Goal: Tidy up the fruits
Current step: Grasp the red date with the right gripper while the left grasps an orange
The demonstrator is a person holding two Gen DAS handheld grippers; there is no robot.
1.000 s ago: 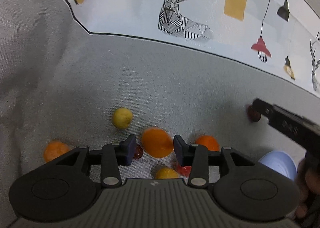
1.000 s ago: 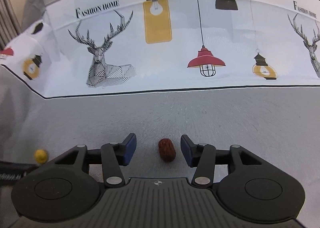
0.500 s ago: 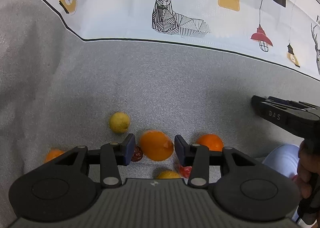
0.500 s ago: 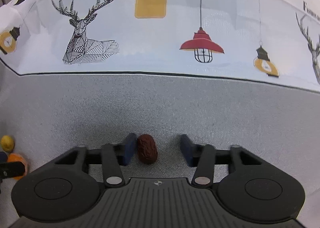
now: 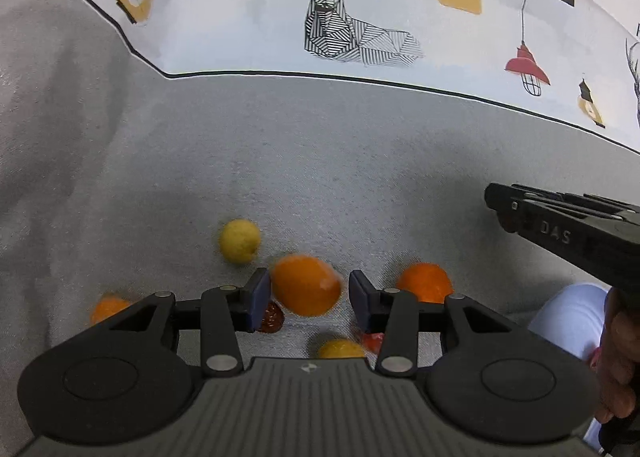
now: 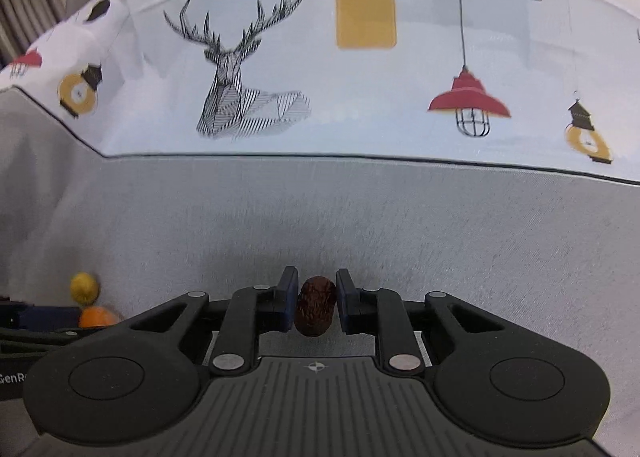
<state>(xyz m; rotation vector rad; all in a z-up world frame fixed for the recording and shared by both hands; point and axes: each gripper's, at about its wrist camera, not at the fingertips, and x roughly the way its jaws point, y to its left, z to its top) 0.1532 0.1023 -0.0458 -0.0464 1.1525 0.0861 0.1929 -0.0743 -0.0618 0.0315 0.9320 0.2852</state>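
Observation:
A large orange lies between the jaws of my left gripper, which stands open; the left pad is at its edge and a small gap shows on the right. Around it on the grey cloth lie a lemon, two more oranges, a dark red fruit, a yellow fruit and a red one. My right gripper is shut on a brown-red date, also seen as a black gripper at the right of the left wrist view.
A pale blue bowl sits at the right, beside the hand that holds the right gripper. The white printed cloth with deer and lamps covers the far side. Bare grey cloth stretches beyond the fruits.
The right gripper's jaws have closed from wide apart onto the date. The left gripper has kept its width, with the orange shifting slightly left between its jaws.

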